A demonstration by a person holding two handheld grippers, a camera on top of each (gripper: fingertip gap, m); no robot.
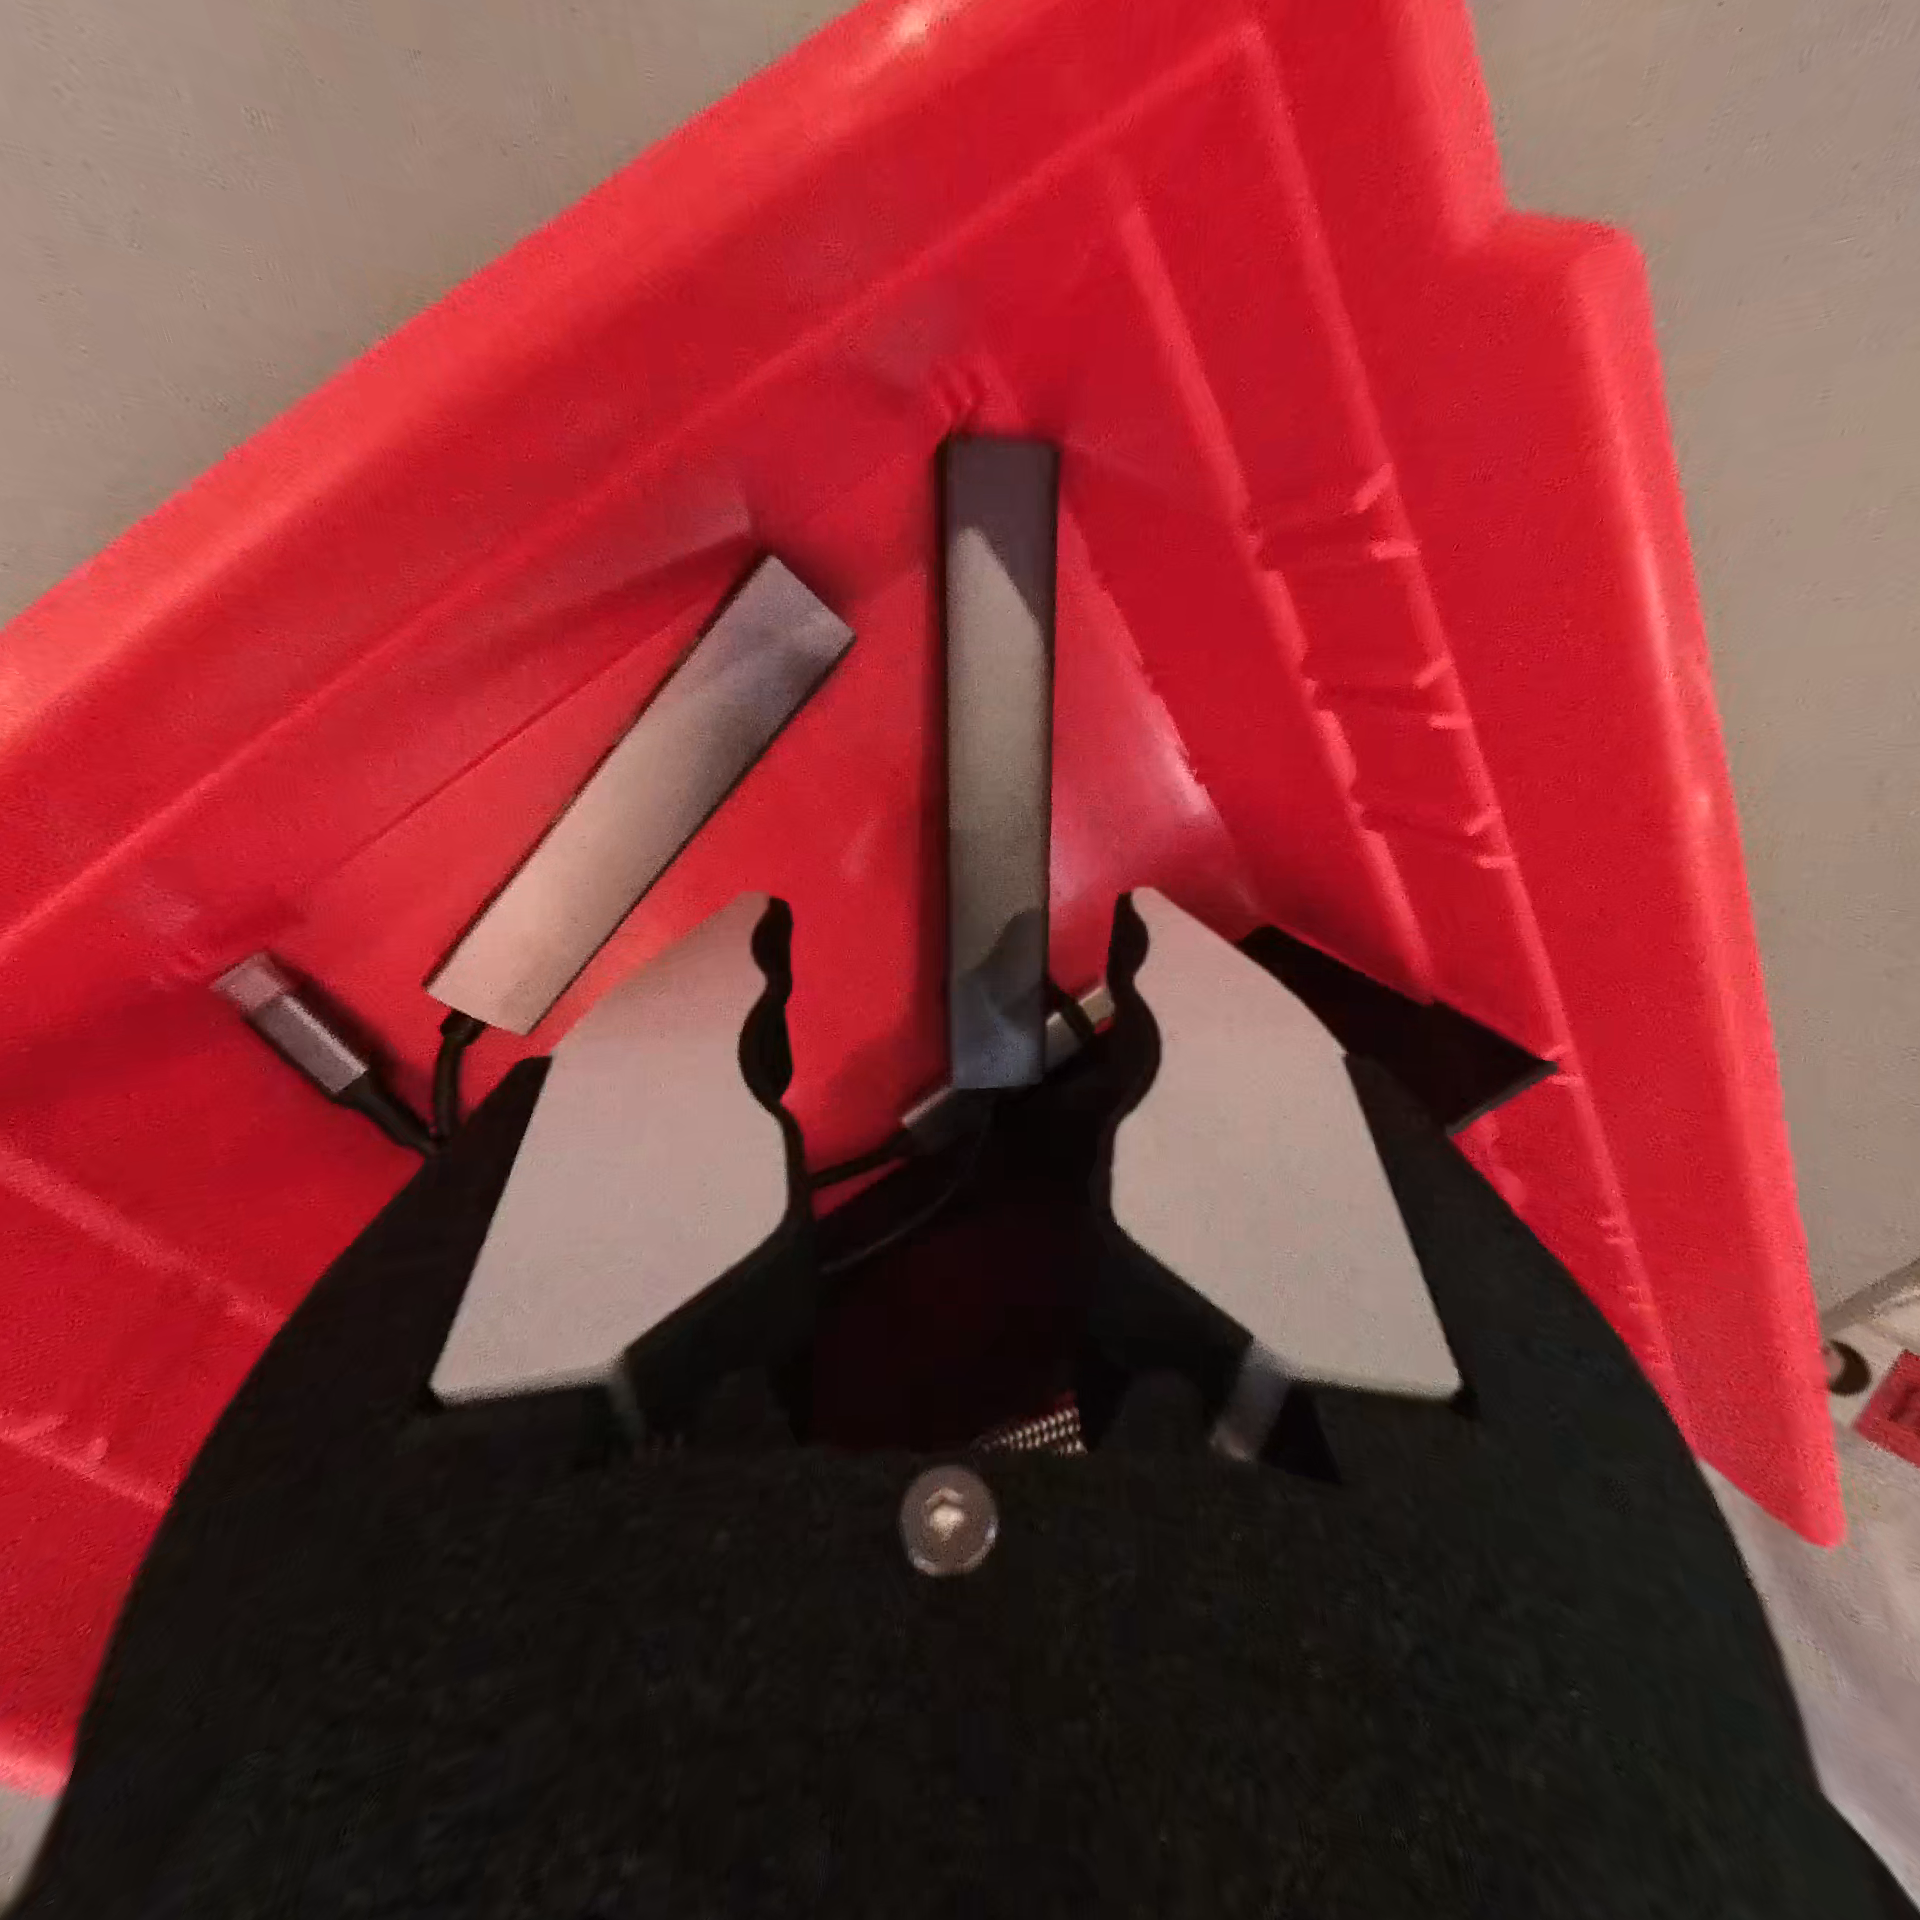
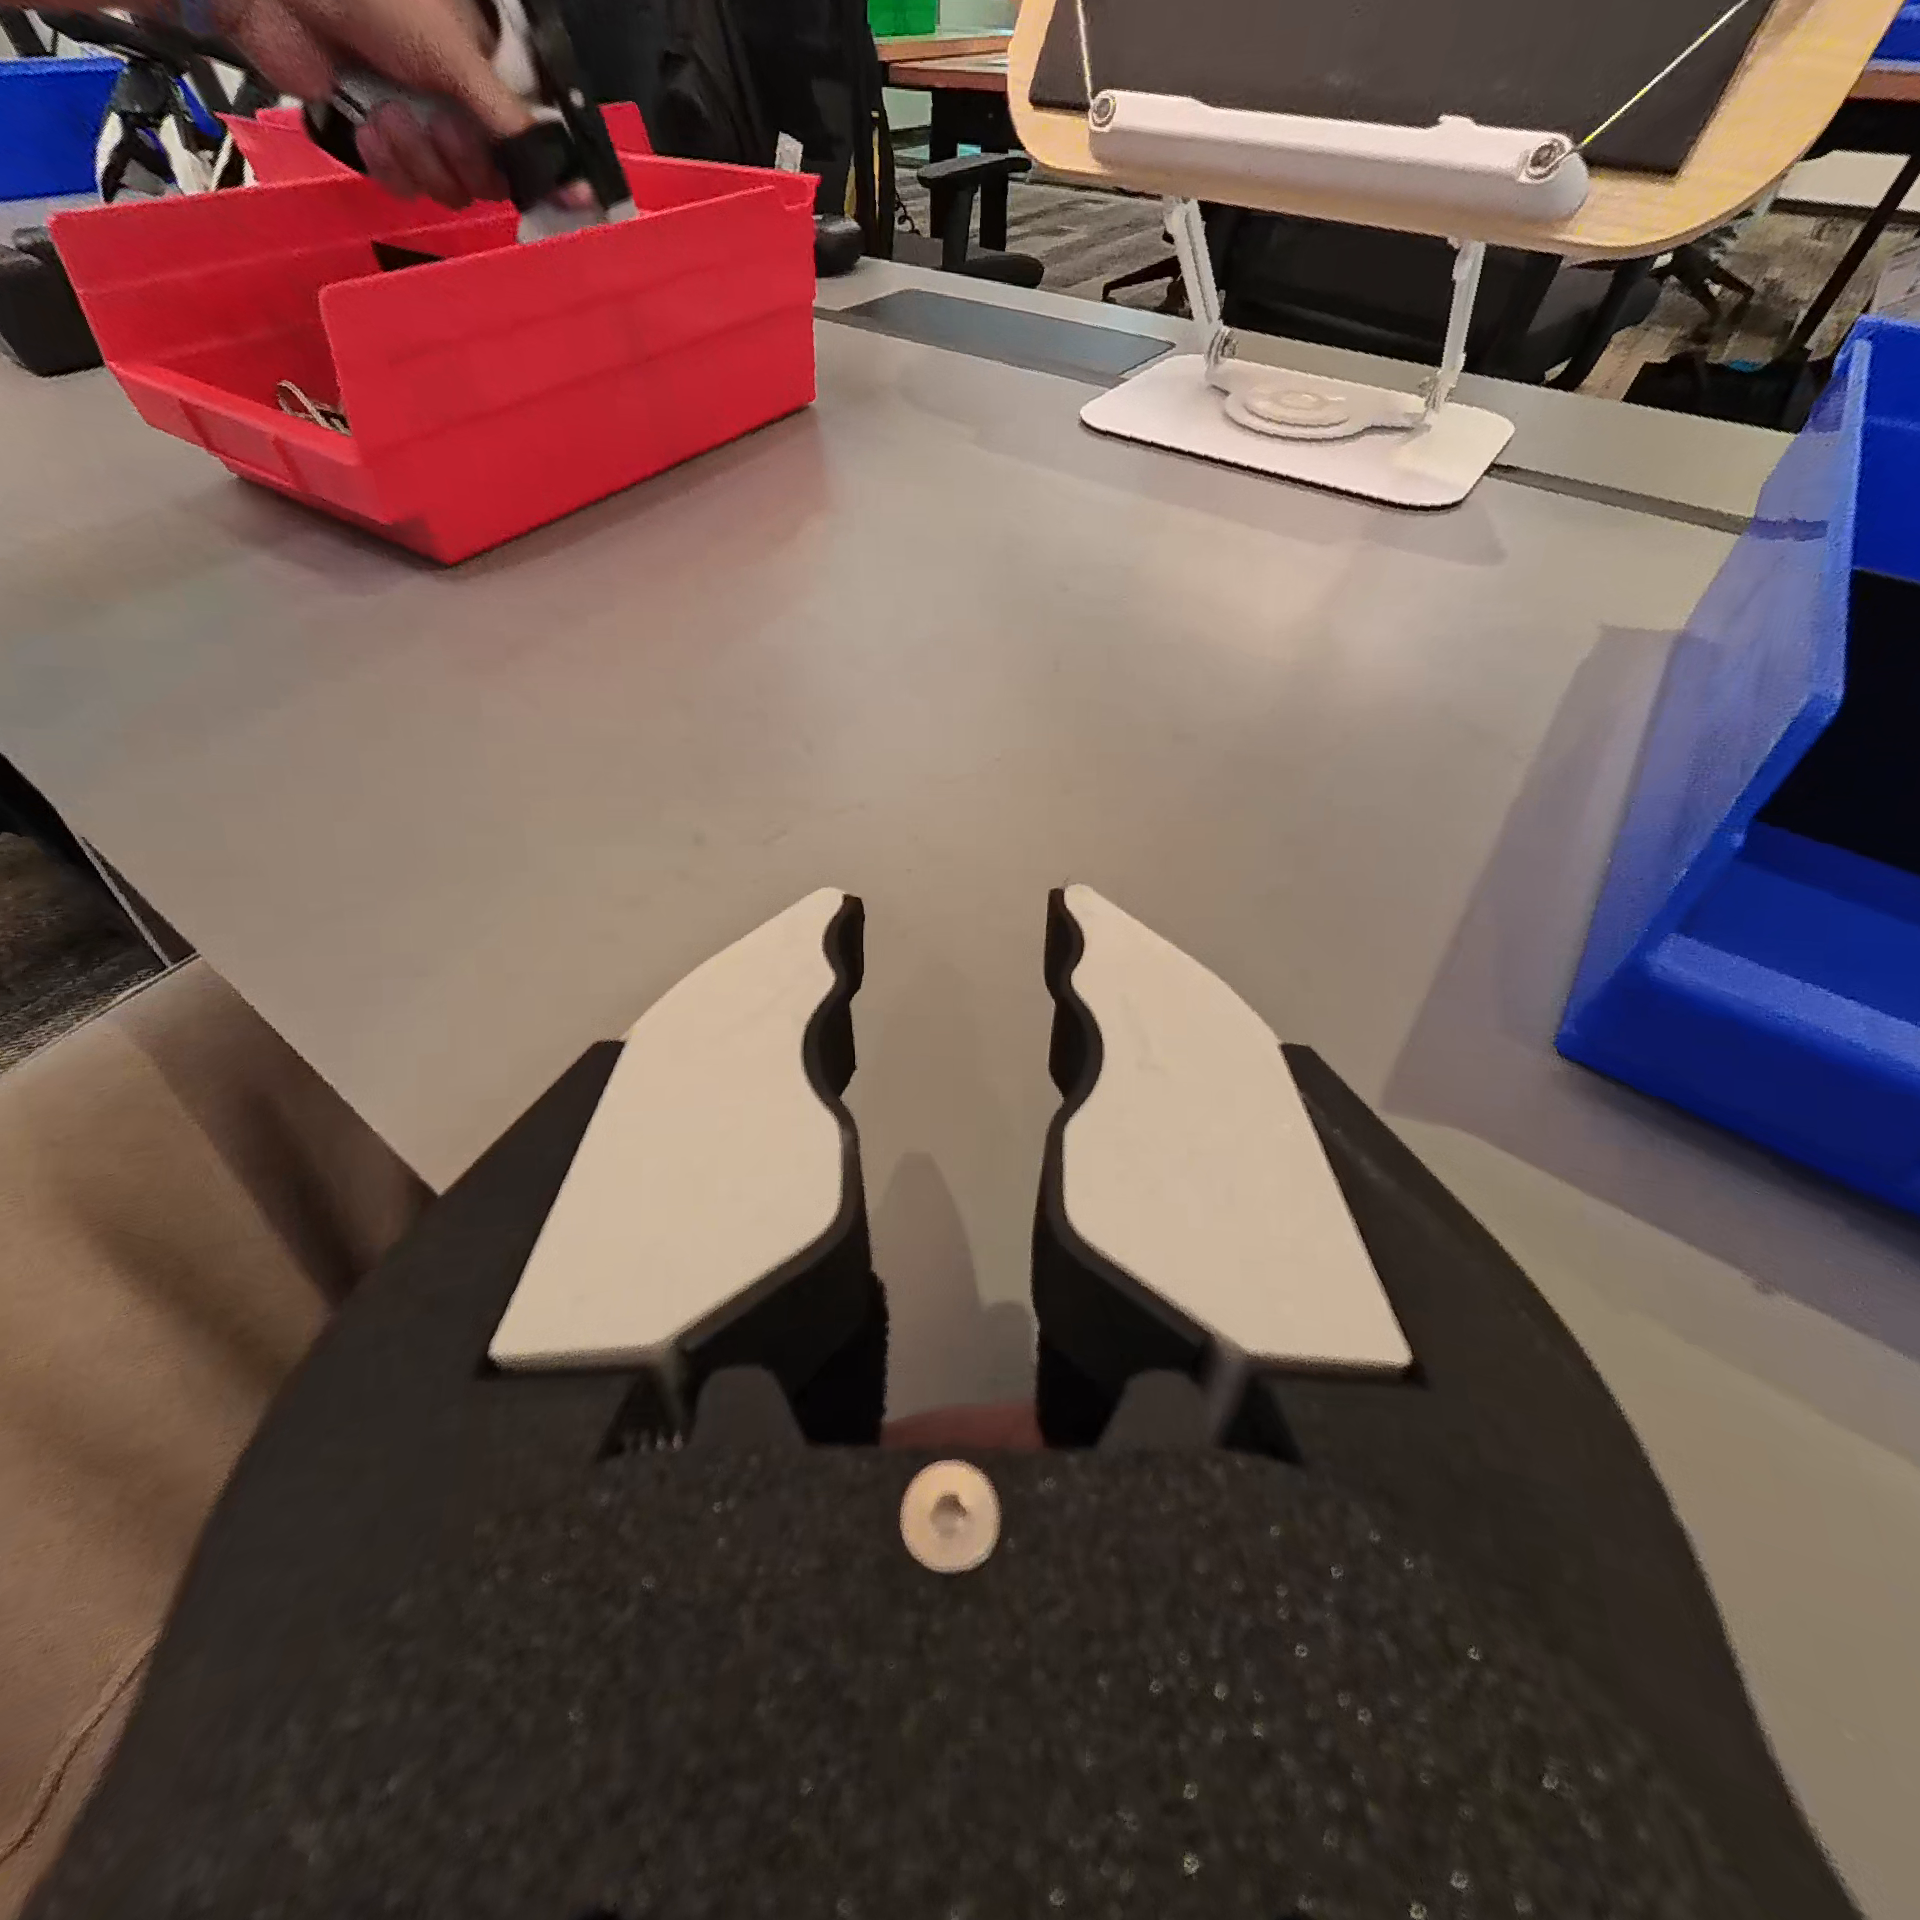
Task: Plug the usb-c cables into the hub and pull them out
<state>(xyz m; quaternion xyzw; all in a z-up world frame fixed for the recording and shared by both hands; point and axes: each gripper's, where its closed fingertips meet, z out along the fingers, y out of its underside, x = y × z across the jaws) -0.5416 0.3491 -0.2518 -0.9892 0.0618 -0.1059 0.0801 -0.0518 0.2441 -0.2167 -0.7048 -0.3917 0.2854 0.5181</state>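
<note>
In the left wrist view I look down into a red bin [image 1: 520, 468]. A dark hub [image 1: 1000, 675] and a silver hub [image 1: 644, 800] lie on its floor, each with a short black cable. A grey USB-C plug [image 1: 291, 1023] lies at the left. Two more plugs [image 1: 1081, 1013] show by the dark hub's near end. My left gripper [image 1: 948, 914] is open, its fingers either side of the dark hub's near end and apart from it. My right gripper [image 2: 954, 904] is open and empty above the grey table [image 2: 935, 675].
In the right wrist view the red bin [image 2: 582, 353] stands at the far left with a hand [image 2: 416, 114] holding the left gripper [image 2: 566, 197] in it. A blue bin [image 2: 1766, 935] stands at the right. A white stand [image 2: 1299, 426] is at the back. The right gripper is farther from the silver hub [image 1: 644, 800], some 55 cm, than the left, some 4 cm.
</note>
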